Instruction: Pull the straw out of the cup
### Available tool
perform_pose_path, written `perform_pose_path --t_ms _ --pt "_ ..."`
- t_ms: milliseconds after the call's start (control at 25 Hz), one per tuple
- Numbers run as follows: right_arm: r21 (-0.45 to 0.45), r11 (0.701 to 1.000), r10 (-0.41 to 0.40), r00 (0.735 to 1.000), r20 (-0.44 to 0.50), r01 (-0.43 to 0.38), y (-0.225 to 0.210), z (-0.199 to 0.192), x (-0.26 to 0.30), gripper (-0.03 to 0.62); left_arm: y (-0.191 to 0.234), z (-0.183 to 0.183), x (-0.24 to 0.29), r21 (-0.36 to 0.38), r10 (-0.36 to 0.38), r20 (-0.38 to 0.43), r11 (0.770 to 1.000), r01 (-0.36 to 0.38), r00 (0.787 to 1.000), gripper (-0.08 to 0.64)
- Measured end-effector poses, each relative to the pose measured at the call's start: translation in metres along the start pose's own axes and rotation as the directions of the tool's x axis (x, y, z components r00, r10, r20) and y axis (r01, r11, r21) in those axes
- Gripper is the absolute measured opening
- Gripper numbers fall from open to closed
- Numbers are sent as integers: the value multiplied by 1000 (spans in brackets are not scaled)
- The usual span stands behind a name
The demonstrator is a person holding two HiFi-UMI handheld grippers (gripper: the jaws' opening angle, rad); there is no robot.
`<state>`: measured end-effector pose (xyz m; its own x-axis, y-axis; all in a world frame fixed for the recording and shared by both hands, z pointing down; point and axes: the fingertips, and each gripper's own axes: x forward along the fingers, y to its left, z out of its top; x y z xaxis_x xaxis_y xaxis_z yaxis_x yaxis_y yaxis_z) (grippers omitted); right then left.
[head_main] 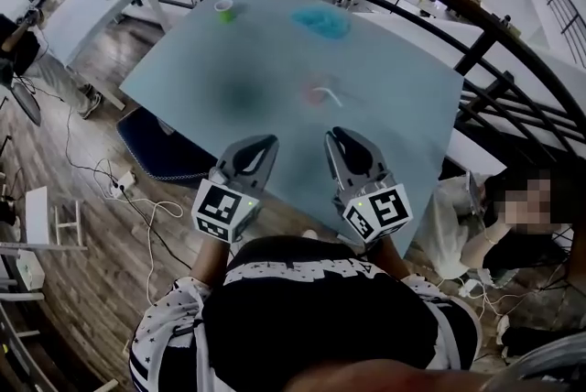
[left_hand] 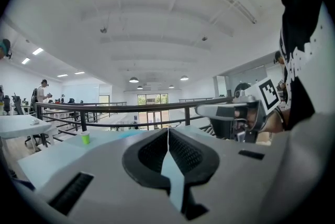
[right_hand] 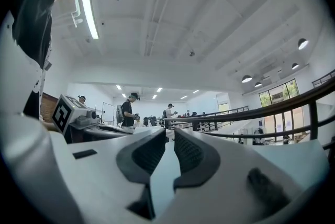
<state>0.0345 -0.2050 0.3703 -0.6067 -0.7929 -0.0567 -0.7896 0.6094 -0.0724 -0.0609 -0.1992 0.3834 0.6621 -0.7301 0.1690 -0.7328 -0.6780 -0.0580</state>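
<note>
White bent straw (head_main: 326, 92) sits in a small reddish cup (head_main: 314, 97) on the pale blue bench (head_main: 403, 115), beyond both tools. It is likely light and crushable, so pinch softly near its top. The left tool (head_main: 270, 143) is closed and empty, the right tool (head_main: 332, 136) barely parted.

Black top (head_main: 311, 317), star-speckled white sleeves (head_main: 169, 326) — grey hand-held grippers (head_main: 267, 143) (head_main: 333, 136) with marker cubes (head_main: 222, 209).

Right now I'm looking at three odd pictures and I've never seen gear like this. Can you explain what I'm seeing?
There is no robot here. A person holds two hand tools with pinching jaws. One picture comes from a camera on the person's head, looking down at the left gripper, the right gripper and a pale table. The other two come from cameras on each gripper. On the table are a cup with a straw, a green cup and something blue. Nothing is held.
</note>
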Motion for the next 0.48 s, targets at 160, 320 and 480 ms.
perform_pose_path --t_ms 160,320,480 --pt "-14 1000 19 1000 -9 -19 -10 0 -2 40 -6 3 9 4 18 6 1000 -18 1000 15" --pt "-21 999 31 999 -9 -32 -23 2 -6 40 -12 3 21 -6 38 5 999 -38 999 15" --pt "-24 999 41 999 -21 -42 -23 -3 -11 40 -16 0 22 -10 46 9 999 -46 999 14"
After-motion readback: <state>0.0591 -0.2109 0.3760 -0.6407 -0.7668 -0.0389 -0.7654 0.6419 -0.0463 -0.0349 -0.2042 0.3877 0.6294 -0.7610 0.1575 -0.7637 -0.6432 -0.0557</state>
